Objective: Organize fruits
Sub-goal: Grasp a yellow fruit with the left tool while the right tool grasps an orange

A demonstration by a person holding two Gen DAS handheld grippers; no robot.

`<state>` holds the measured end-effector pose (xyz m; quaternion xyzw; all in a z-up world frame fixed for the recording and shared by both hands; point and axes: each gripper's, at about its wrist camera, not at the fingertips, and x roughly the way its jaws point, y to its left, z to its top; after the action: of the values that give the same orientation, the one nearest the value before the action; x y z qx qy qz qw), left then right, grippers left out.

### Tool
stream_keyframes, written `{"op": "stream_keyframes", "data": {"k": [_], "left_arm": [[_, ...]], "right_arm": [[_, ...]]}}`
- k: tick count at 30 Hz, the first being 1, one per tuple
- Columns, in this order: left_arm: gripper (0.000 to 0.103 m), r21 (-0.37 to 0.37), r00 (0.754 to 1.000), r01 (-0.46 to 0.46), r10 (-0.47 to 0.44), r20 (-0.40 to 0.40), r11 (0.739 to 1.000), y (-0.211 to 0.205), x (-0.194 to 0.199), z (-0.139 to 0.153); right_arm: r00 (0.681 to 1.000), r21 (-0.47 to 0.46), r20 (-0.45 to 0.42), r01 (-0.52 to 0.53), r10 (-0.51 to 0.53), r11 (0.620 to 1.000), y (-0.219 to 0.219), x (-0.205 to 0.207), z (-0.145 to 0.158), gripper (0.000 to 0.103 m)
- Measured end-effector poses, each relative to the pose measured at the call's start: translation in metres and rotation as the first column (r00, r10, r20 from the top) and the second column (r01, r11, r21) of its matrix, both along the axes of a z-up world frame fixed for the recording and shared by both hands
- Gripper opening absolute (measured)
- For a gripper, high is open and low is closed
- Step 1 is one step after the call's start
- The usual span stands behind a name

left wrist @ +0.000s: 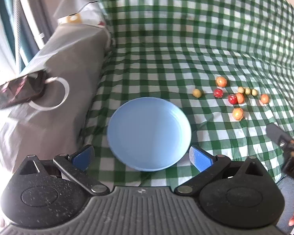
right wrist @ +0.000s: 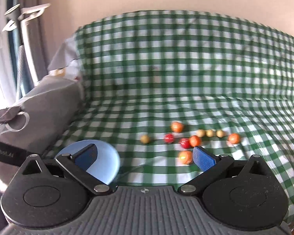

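Note:
An empty light blue plate (left wrist: 149,133) lies on the green checked cloth, straight ahead of my open left gripper (left wrist: 142,157). Several small fruits lie right of it: orange ones (left wrist: 238,114), red ones (left wrist: 218,93) and pale yellow ones (left wrist: 197,93). My right gripper (right wrist: 145,156) is open and empty, just short of the fruits. The nearest orange fruit (right wrist: 184,157) sits beside its right finger (right wrist: 202,159). Red fruits (right wrist: 169,138) and yellow fruits (right wrist: 145,139) lie farther on. The plate (right wrist: 109,160) shows at its left. The right gripper also shows at the edge of the left wrist view (left wrist: 288,143).
A grey cushion (left wrist: 54,90) with a dark wrapped object (left wrist: 19,91) rises left of the plate. The checked cloth (right wrist: 186,68) climbs a backrest behind the fruits. A window frame (right wrist: 15,49) stands at far left.

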<state>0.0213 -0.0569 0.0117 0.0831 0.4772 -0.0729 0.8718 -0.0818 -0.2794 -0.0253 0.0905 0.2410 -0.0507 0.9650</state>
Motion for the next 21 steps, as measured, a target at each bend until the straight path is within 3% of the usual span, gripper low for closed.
{"op": "stream_keyframes", "data": {"k": [8,17,21], "left_arm": [[0.103,0.006,0.995,0.095,-0.095,0.04,0.995,-0.072,0.039,-0.018],[0.103,-0.012,0.983,0.181,-0.181,-0.026,0.983,-0.137,0.088,-0.069],[0.103,0.013,0.983,0.181,-0.181,-0.005,0.983,-0.163,0.112,-0.095]], "right_arm": [[0.986,0.008,-0.074,0.154,-0.153,0.988,-0.058,0.02,-0.031,0.102],[0.94,0.028,-0.146,0.315,-0.308,0.949,-0.125,0.049,-0.074,0.102],[0.92,0.001,-0.19,0.349,-0.342,0.937,-0.151,0.074,-0.098,0.102]]}}
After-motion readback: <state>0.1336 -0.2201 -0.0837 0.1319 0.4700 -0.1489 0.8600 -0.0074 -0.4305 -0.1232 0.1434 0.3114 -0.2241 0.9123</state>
